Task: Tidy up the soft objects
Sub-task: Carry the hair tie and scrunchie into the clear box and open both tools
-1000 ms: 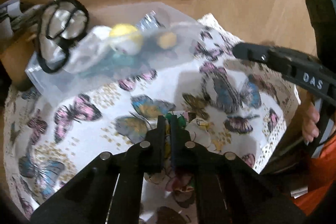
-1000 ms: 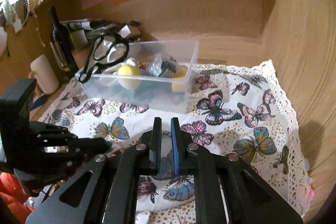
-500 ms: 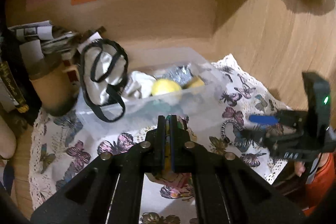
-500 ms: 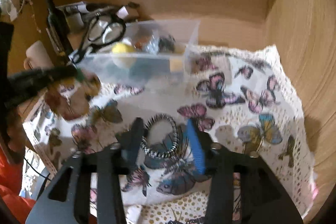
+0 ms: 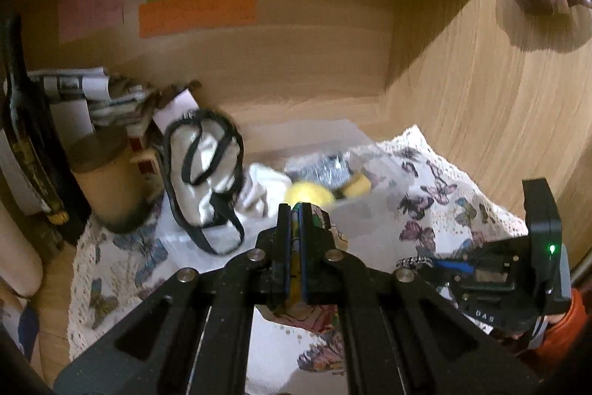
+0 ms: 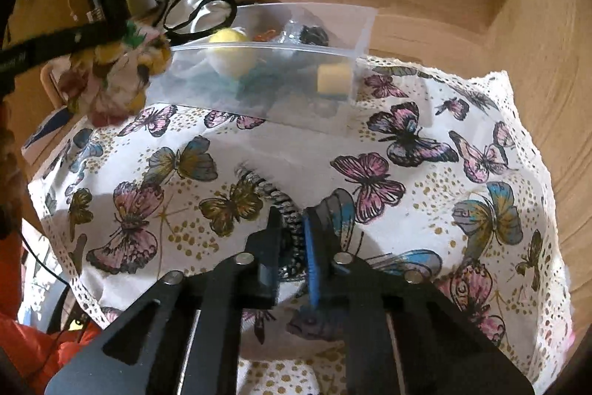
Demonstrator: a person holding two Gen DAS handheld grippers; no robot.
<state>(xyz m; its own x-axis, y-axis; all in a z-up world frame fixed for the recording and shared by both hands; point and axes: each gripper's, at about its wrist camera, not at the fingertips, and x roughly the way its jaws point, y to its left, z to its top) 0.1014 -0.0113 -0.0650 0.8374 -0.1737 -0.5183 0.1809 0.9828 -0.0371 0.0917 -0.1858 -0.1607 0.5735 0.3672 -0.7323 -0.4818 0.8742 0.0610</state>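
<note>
My left gripper (image 5: 295, 210) is shut on a floral cloth (image 5: 314, 310), which hangs from it beside the left end of the clear plastic bin (image 6: 314, 113); the cloth also shows in the right wrist view (image 6: 111, 80). The bin holds a yellow ball (image 6: 226, 52), a yellow sponge (image 6: 333, 80), a silver crinkled piece (image 5: 325, 169) and dark items. My right gripper (image 6: 292, 221) has closed on a black-and-white striped hair tie (image 6: 273, 198) that rests on the butterfly tablecloth (image 6: 407, 210).
A dark bottle (image 5: 26, 136), a brown cardboard cylinder (image 5: 103, 180), stacked papers (image 5: 92, 95) and a white bag with black straps (image 5: 203, 165) stand left of the bin. Wooden walls close the back and right. Coloured notes (image 5: 196, 10) hang on the back wall.
My right gripper went from open around the hair tie to closed on it. My left gripper rose with the floral cloth and moved toward the bin.
</note>
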